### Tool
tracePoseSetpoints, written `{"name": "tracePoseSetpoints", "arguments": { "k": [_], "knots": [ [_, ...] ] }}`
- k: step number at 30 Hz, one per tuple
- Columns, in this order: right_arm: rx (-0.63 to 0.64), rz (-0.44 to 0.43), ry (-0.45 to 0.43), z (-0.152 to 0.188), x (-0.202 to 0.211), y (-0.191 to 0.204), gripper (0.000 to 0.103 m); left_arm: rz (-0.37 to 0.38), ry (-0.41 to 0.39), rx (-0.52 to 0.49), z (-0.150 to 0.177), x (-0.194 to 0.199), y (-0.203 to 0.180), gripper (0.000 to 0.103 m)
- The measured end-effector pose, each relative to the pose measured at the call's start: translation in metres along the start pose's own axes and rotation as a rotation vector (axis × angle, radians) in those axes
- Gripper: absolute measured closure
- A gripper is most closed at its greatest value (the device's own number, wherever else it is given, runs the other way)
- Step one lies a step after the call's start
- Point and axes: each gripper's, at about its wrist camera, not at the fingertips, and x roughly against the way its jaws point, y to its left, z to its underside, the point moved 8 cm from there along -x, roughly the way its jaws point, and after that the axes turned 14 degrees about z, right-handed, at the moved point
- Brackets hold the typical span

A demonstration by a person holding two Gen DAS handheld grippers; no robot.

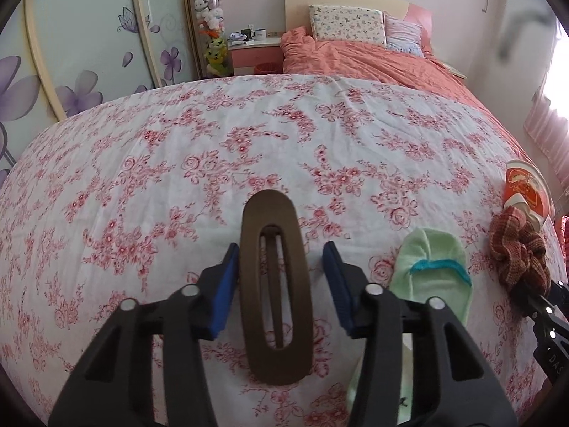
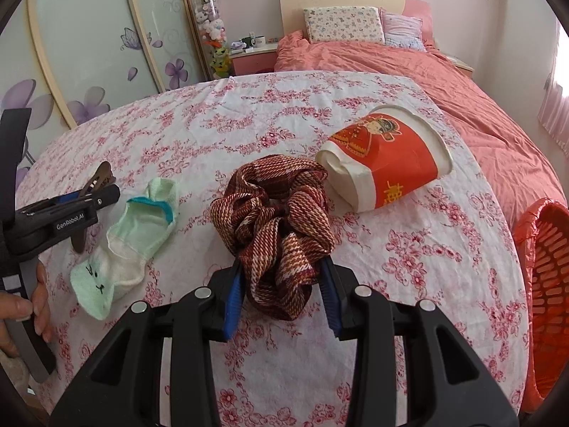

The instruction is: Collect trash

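Note:
A brown oval hair clip (image 1: 275,284) lies between the blue pads of my left gripper (image 1: 281,256); the left pad touches it, the right pad stands apart, so the jaws are open around it. A red plaid scrunchie (image 2: 277,220) sits between the pads of my right gripper (image 2: 281,277), which are closed against its lower folds. A crushed red and white paper cup (image 2: 387,156) lies on its side beyond the scrunchie. A pale green sock (image 2: 131,238) lies between the two grippers. All rest on a floral sheet (image 2: 249,114).
An orange mesh basket (image 2: 547,284) stands at the right edge, below the sheet. A bed with a salmon duvet (image 2: 426,71) and pillows is behind. A nightstand (image 1: 254,55) and a wardrobe with flower decals (image 1: 71,53) are at the back left.

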Motion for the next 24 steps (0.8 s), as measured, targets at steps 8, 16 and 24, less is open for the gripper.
{"name": "tracePoseSetpoints", "arguments": {
  "k": [8, 16, 24],
  "knots": [
    [-0.006, -0.035, -0.004, -0.009, -0.003, 0.011, 0.053, 0.006, -0.008, -0.004, 0.001, -0.001, -0.004, 0.06],
    [-0.044, -0.1, -0.012, -0.022, -0.002, 0.014, 0.04, 0.031, -0.01, -0.004, 0.002, 0.001, -0.003, 0.06],
    [-0.007, -0.059, -0.002, -0.025, -0.016, 0.025, 0.04, 0.045, -0.01, -0.01, 0.0, 0.0, -0.005, 0.06]
  ]
}}
